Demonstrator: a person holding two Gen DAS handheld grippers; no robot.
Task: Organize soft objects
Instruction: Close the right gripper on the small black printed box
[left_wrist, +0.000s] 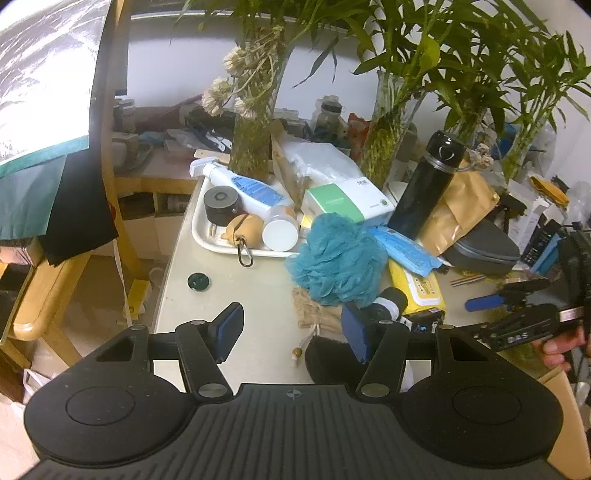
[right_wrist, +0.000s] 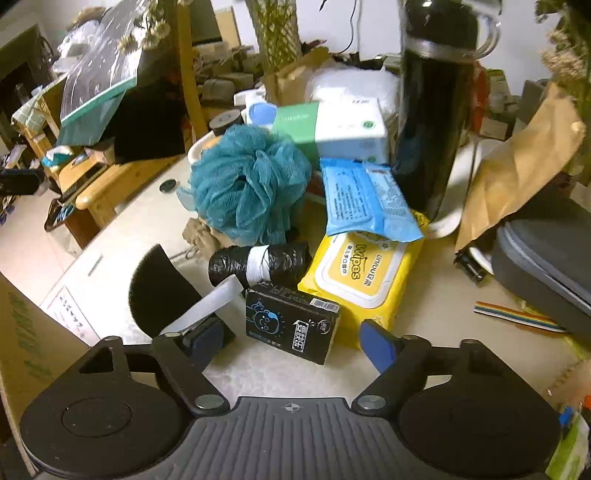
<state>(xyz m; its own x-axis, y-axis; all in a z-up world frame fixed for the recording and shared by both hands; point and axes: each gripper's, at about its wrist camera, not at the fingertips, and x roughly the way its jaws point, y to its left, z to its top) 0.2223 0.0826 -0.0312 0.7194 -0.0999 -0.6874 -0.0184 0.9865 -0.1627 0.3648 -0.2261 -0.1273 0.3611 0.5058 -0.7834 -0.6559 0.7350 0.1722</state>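
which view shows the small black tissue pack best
The right wrist view. The black tissue pack lies unobstructed between the right gripper fingers, its printed top and barcode clear. In the left wrist view only a sliver of it shows, behind the left gripper's finger and beside the yellow wipes pack.

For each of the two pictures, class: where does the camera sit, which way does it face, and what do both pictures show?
Left wrist view: sits on the left gripper, looks down across the table toward tray and plants; its open fingers, the right gripper and a hand show.
Right wrist view: sits on the right gripper, looks down at a black packet; only its open fingers show.
Shared: teal bath pouf, yellow wipes pack, black flask.
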